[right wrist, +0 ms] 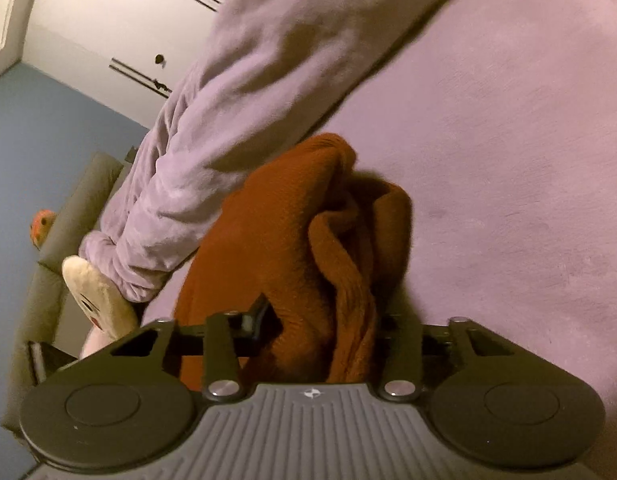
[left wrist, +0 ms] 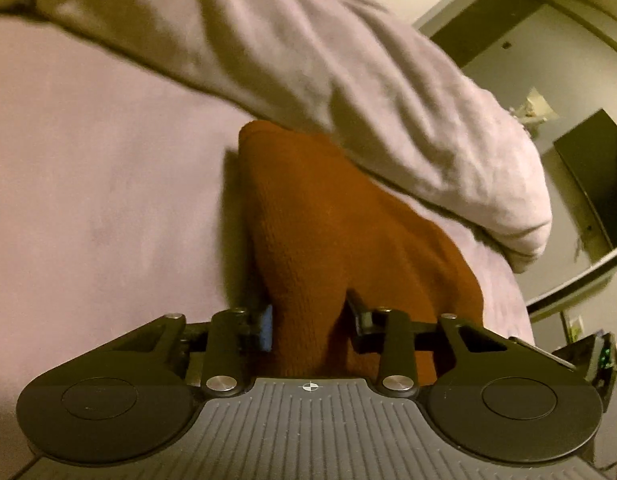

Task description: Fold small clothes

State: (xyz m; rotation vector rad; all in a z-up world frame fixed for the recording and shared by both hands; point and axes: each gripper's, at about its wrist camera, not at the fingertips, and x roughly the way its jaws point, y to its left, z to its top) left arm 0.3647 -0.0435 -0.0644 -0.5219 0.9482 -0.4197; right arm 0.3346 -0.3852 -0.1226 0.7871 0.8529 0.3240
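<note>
A rust-orange knit garment [left wrist: 320,216] lies on a lilac bed cover [left wrist: 88,180]. In the left wrist view it runs from a rounded far end straight back between my fingers. My left gripper [left wrist: 312,312] is shut on its near part, with the blue pad [left wrist: 266,326] pressed against the fabric's left side. In the right wrist view the same garment [right wrist: 292,220] is bunched in thick folds. My right gripper [right wrist: 324,316] is shut on that bunch. Its left finger [right wrist: 256,316] shows, while the cloth hides the right one.
A rolled lilac blanket [left wrist: 348,80] lies right behind the garment and also shows in the right wrist view [right wrist: 228,120]. A cream plush toy [right wrist: 96,296] sits at the bed's edge by an olive cushion [right wrist: 80,208]. A dark screen [left wrist: 596,176] stands beyond the bed.
</note>
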